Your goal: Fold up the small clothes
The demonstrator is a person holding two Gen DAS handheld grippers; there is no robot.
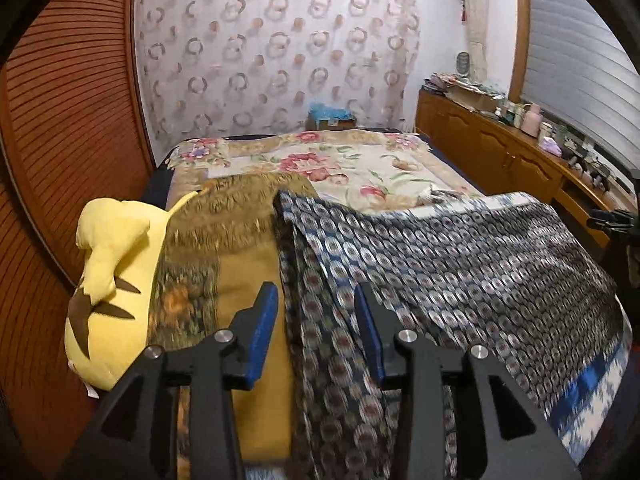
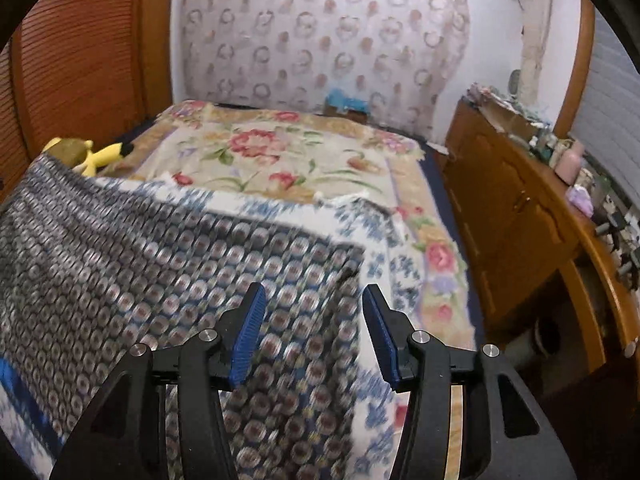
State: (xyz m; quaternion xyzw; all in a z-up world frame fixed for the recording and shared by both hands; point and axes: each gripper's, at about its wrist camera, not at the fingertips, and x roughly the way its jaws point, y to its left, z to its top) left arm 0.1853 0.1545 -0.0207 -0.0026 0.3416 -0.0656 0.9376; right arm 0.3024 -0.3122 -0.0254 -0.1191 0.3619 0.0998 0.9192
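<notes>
Across the room, largest item first:
Bed: floral-print cream and tan bedspread (image 1: pixel 352 164) spread flat, reaching back to ring-patterned curtain (image 1: pixel 276 52).
Cabinet: long brown wooden sideboard (image 2: pixel 516 216) along right of bed, top crowded with small bottles and jars.
Task garment: dark blue cloth with repeated grey-and-red circle print (image 1: pixel 460 268), lying on near end of bed over blue-and-white floral cloth (image 2: pixel 376 240); one fold ridge running away from left gripper, a corner edge near right gripper; motion-blurred in both views.
Adjacent cloth: mustard-yellow fabric with brown fringed border (image 1: pixel 244 248), touching left edge of circle-print cloth.
Toy: yellow plush figure with brown markings (image 1: pixel 112 280), at left bed edge beside mustard fabric.
Left gripper (image 1: pixel 316 332): black frame, blue pads; jaws parted to a medium gap, above the fold ridge, pads not pressing on cloth.
Right gripper (image 2: pixel 314 330): same build; jaws parted to a medium gap, cloth corner seen between them, nothing clamped.
</notes>
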